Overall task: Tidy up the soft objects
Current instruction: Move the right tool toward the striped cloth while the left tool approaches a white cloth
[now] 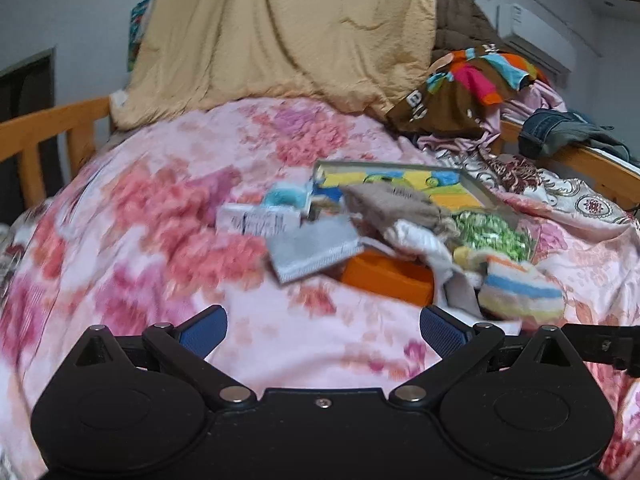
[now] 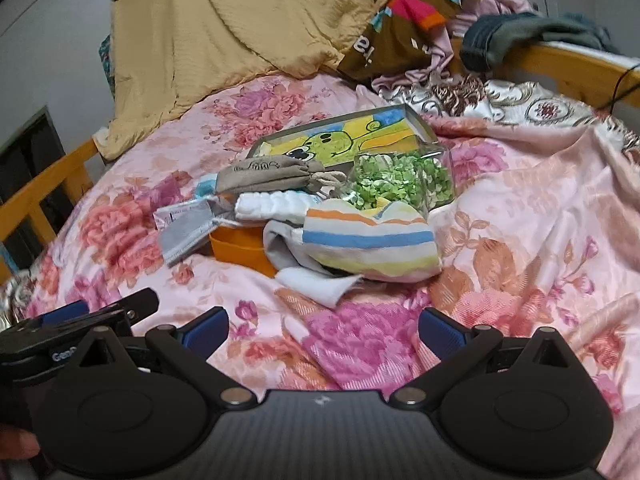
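A heap of small soft things lies on the pink floral bedspread. In it are a striped pouch, a beige drawstring bag, a white folded cloth, a grey packet, an orange container and a clear box of green bits. The striped pouch, beige bag, grey packet and orange container also show in the blurred left wrist view. My left gripper is open and empty, short of the heap. My right gripper is open and empty, just before the pouch.
A flat picture box lies behind the heap. A tan quilt is piled at the head of the bed. Colourful clothes and jeans hang over the wooden rail at right. Another rail runs at left.
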A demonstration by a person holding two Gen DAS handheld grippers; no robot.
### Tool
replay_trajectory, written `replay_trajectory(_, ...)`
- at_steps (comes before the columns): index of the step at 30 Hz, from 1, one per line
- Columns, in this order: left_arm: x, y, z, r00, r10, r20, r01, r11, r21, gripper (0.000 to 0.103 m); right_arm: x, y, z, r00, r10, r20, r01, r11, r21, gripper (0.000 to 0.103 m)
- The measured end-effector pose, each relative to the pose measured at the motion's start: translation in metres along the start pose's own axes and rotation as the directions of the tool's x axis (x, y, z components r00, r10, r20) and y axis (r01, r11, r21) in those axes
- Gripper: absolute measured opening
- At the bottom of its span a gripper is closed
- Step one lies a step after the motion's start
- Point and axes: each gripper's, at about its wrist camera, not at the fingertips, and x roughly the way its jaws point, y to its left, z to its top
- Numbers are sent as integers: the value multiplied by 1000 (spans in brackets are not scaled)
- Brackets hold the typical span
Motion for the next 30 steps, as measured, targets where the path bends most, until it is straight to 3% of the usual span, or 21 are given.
replay_trajectory(13,73,22,39,998,-60,27,56,990,130,102,66,-14,46,999,26,45,-22,996,-90,103)
replay_trajectory(16,76,16,39,994,-97,47,88,983,162,102,76,-16,50,997,60,39,-55,990,-129,103)
replay_trajectory(21,72,-5,31,982,-185,50,173,967,186,102,80,-16,58,998,49,50,-36,969,-243,103)
replay_trajectory(25,73,-25,27,967,-255,24,245,949,199,102,85,-16,61,1000,16,25,-7,948,-318,103)
replay_trajectory(30,85,-41,31,958,-288,-5,284,944,170,102,93,-21,60,1000,2,-15,-8,924,-382,103)
